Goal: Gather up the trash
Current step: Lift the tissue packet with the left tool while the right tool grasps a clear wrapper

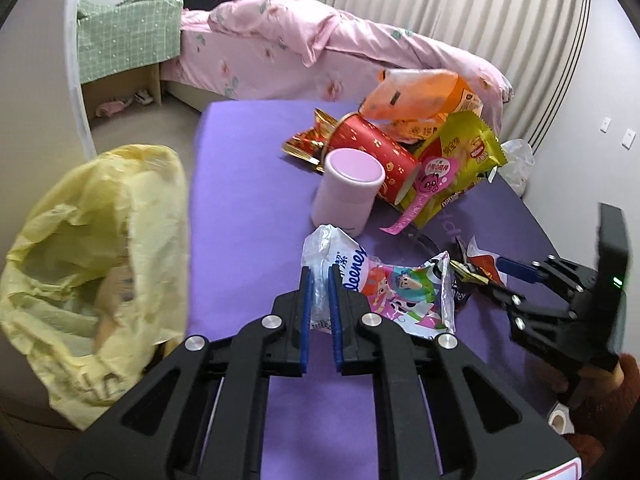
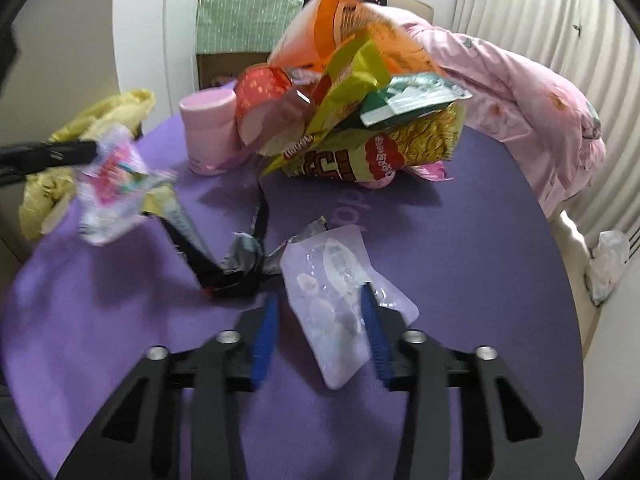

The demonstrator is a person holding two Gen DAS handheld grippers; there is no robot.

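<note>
My left gripper [image 1: 319, 274] is shut on a crumpled tissue wrapper with cartoon print [image 1: 384, 292] and holds it above the purple table; the wrapper also shows in the right wrist view [image 2: 110, 184], blurred. A yellow trash bag [image 1: 92, 260] hangs open to the left of the table. My right gripper [image 2: 318, 300] is open, its fingers either side of a clear pale pouch [image 2: 340, 304] lying on the table. A dark crumpled wrapper [image 2: 236, 268] lies just left of the pouch.
A pile of snack bags [image 1: 448, 128], a red tube [image 1: 372, 152] and a pink cylinder [image 1: 348, 196] stand at the back of the purple table [image 1: 248, 200]. A pink-covered bed [image 1: 300, 48] lies behind. A white plastic bag [image 2: 608, 264] sits on the floor at right.
</note>
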